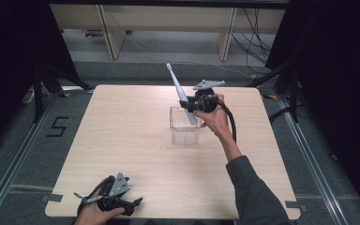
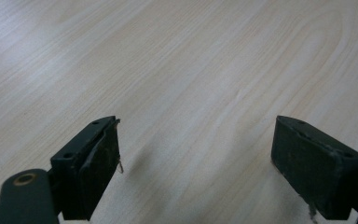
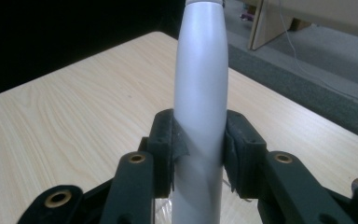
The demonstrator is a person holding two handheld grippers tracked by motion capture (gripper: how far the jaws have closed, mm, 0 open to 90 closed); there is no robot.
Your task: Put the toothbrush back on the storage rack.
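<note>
1. An electric toothbrush stood tilted above a clear plastic container at the middle of the table, its brush head leaning up and to the far left, its lower end dipping inside the container's open top.

2. The right gripper was clamped on the toothbrush's grey handle; in the right gripper view both pads pressed against the handle's sides.

3. The toothbrush's long axis ran nearly upright, slanting from the container toward the far left, and the right gripper met it from the right, just above the container's rim.

4. By these pictures, the work in hand was standing the toothbrush in the container; the next move would likely depend on keeping its lower end within the walls as it went down.

5. The left gripper rested at the table's near left edge, well apart from the container, its jaws spread wide over bare wood and holding nothing.
</note>
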